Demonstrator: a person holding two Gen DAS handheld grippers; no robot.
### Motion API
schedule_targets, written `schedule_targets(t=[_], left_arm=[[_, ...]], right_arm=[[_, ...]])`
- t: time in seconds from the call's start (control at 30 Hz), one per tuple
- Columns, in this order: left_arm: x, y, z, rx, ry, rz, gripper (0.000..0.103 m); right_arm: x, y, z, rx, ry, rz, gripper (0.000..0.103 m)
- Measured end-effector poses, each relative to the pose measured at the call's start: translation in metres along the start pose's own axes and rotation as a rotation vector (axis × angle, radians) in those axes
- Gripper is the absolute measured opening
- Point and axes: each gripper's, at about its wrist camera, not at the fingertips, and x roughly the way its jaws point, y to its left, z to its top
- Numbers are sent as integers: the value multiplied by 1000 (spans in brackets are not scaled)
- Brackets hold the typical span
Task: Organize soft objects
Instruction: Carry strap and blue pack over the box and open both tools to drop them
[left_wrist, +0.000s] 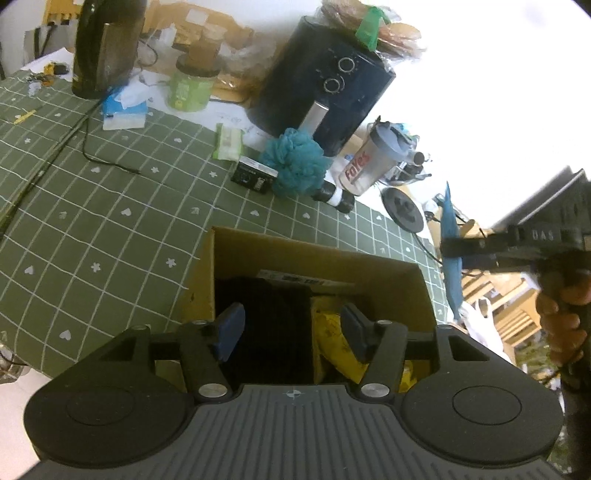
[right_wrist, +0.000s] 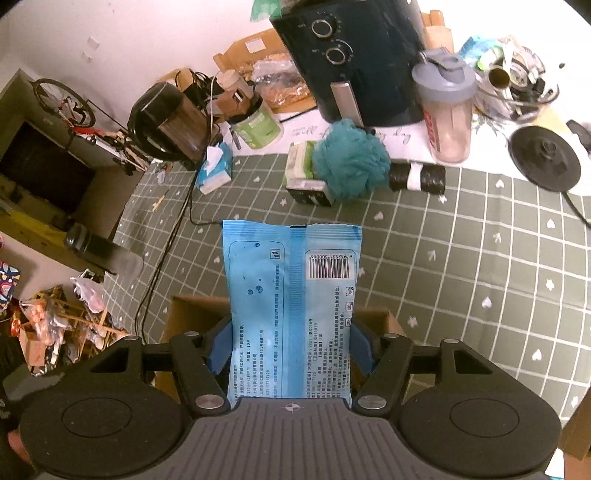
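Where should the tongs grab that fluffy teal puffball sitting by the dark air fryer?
Probably pinch the fluffy teal mesh bath puff across its round middle, coming down from above. It is soft and ball-shaped, so any width squashes. The dark air fryer behind it, the small black box and the black roll crowd its sides; only the top looks open.

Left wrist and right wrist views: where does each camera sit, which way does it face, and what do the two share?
Left wrist: on the left gripper, facing down into the cardboard box; jaws open, nothing between them; the person's other hand shows at right.
Right wrist: on the right gripper, shut on the blue wipes pack above the box.
Shared: box, teal bath pouf, air fryer, green checked tablecloth.
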Motion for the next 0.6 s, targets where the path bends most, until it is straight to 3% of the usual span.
schedule_targets(t=[0.27,0.47,0.6], left_arm=[[-12,-2,-5,-23,-63,52,57],[-20,-5,-11,-15,-87,84,57],[-24,-6,-16,-24,-96,96,57]], right_arm=[[-6,-5,-23,-10,30,5,67],[-14,11,-21,-85,30,16,68],[8,14,-20,-102,101,-40,89]])
